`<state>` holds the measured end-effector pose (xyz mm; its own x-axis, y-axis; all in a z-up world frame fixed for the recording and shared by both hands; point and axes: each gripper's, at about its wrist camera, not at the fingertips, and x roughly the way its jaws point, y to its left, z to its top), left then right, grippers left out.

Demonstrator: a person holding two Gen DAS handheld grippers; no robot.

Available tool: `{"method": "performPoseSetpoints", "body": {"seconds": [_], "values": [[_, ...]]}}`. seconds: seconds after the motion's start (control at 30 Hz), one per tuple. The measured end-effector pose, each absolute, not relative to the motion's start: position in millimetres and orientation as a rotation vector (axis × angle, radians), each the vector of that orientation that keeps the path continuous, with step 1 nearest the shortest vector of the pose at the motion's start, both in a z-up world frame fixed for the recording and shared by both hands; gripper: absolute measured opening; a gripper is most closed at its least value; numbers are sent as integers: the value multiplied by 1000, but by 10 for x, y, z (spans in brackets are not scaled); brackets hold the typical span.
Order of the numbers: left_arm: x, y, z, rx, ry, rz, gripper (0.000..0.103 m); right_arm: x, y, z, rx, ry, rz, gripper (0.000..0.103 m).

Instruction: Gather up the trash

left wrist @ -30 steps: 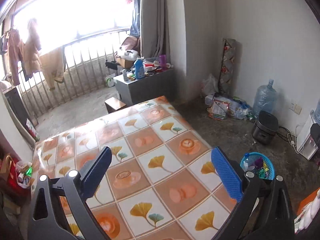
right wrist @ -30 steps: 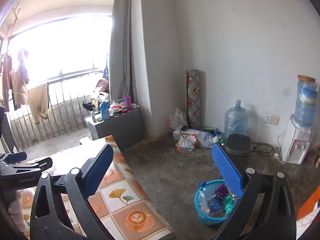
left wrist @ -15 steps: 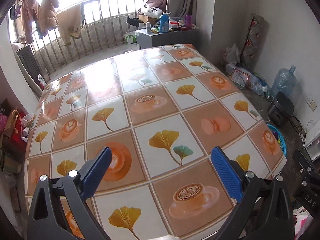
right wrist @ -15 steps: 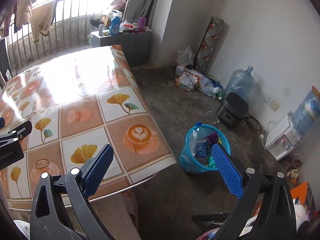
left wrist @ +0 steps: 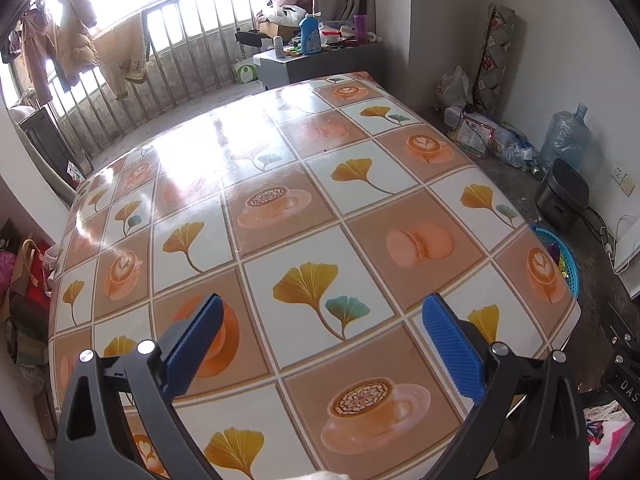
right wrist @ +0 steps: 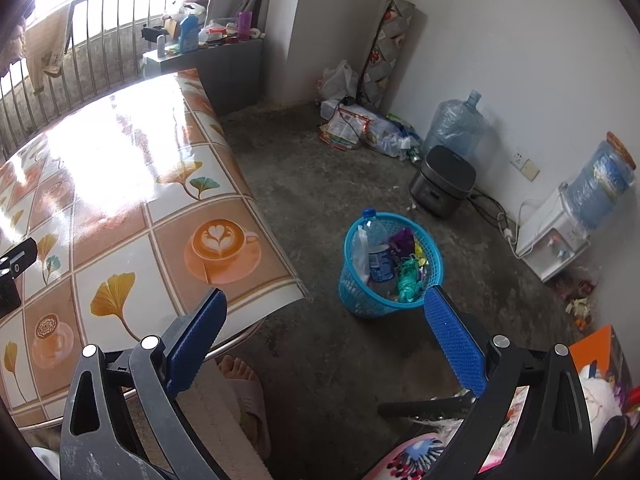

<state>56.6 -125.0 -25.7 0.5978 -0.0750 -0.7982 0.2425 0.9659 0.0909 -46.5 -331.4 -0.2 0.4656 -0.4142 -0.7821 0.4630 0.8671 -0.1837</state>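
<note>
A: One blue basket (right wrist: 390,264) of trash stood upright on the floor just beside the table (right wrist: 132,216) corner; a plastic bottle (right wrist: 376,248) inside leaned cap-up, long axis near vertical.

B: Change from half a second before?

A: Slight. Both views had pulled back. Left gripper (left wrist: 320,344) hung wide over the tablecloth, holding nothing; right gripper (right wrist: 326,346) was equally wide, nothing between its pads.

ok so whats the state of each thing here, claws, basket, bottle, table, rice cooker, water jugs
left claw: open, holding nothing, over the table
right claw: open, holding nothing
basket: upright on the floor, holds trash
bottle: in the basket, blue cap on
table: patterned cover, no loose trash in view
rice cooker: lid shut
jug on floor: upright
jug on dispenser: upside down, mounted
</note>
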Motion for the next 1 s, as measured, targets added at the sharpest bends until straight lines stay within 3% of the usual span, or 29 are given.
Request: {"method": "performPoseSetpoints", "body": {"seconds": [1.0], "values": [[568, -1377, -189, 194, 901, -224, 97, -479, -3373, 9, 71, 933, -557, 95]]}}
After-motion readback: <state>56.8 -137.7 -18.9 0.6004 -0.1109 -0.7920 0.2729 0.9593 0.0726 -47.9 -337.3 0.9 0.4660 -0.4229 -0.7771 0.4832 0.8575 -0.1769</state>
